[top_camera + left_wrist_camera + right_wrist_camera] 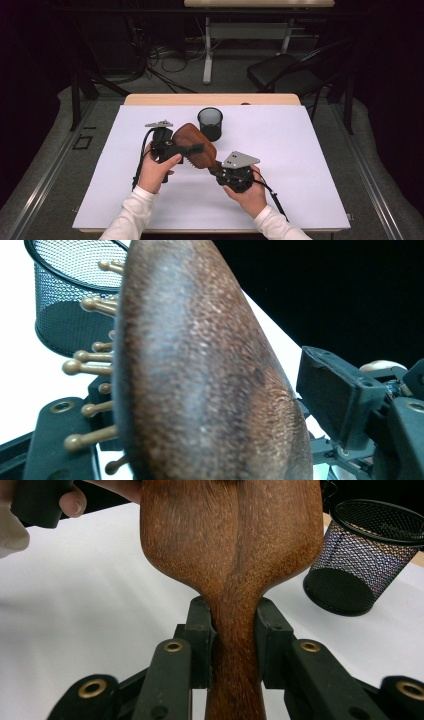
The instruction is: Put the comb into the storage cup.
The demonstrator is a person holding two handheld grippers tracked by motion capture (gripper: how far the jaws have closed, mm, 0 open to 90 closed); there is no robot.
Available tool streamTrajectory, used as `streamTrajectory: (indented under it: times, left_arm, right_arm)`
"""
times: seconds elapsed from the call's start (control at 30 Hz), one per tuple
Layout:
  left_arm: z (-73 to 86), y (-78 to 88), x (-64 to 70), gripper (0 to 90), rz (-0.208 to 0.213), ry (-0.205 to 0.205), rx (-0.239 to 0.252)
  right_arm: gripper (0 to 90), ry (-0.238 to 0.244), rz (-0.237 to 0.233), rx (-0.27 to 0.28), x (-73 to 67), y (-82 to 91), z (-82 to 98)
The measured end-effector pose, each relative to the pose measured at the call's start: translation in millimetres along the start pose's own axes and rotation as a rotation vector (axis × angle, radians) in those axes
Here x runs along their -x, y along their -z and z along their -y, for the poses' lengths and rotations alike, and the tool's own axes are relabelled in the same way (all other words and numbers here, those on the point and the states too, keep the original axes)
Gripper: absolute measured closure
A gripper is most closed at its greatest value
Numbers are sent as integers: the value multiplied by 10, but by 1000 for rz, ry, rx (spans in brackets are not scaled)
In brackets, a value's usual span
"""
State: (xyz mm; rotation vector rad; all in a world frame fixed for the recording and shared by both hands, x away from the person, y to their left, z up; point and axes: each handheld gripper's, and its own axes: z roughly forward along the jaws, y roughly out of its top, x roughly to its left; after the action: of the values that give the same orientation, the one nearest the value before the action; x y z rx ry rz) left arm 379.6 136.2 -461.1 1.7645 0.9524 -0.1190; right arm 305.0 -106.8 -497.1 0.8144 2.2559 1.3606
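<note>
Holding the wooden hairbrush (196, 146) in the air above the middle of the white desk (300, 150), the two grippers share it between them; the brush lies tilted, with its broad head toward 10 o'clock and its handle toward 4 o'clock in the high view. The right gripper (235, 630) is pinching the narrow handle, with its jaws pressed on both sides of the wood; this grip looks firm. The left gripper (192, 148) stands around the head, one jaw on the bristle side and one near the smooth back; its jaws are partly spread, and I cannot tell if the pads already press on the brush. The black mesh cup (210, 123) stands upright and appears empty at 1 o'clock from the brush, near it but apart.

My judgement is that the lifting is done and a handover from the right gripper to the left is in the middle; what is left is to secure the left grip, release the handle, and probably bring the brush to the cup.
</note>
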Motion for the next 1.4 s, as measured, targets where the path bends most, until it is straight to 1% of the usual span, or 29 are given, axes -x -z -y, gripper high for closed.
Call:
streamTrajectory:
  times: [0.23, 0.37, 0.43, 0.5, 0.67, 0.77, 0.9, 1.0, 1.07, 1.17, 1.4]
  left_arm:
    - [9, 5, -22, 258, 10, 16, 4]
    - [16, 7, -26, 268, 8, 27, -6]
    - [19, 9, -31, 273, 15, 33, -5]
    - [22, 14, -38, 281, 21, 45, 1]
    - [28, 24, -43, 289, 17, 71, -2]
    - [39, 27, -46, 301, 21, 92, 7]
    - [43, 34, -50, 305, 20, 103, 2]
    - [56, 41, -57, 313, 19, 117, 19]
    - [65, 44, -67, 328, 29, 131, 28]
    - [71, 46, -84, 337, 34, 147, 28]
    - [79, 44, -100, 362, 51, 161, 38]
  right_arm:
    - [719, 0, 1, 0, -7, -5, 5]
    - [719, 3, 0, -3, -11, -16, 13]
    - [720, 3, -1, -3, -14, -18, 16]
    - [719, 3, 0, -2, -16, -17, 16]
    - [719, 4, -1, -3, -24, -22, 20]
    - [720, 4, -2, -4, -26, -23, 21]
    - [719, 6, -4, -5, -27, -26, 24]
    - [719, 6, -6, -7, -29, -31, 27]
    - [720, 4, -7, -8, -29, -33, 33]
    - [720, 4, -12, -11, -26, -39, 40]
    - [720, 3, -11, -11, -17, -53, 58]
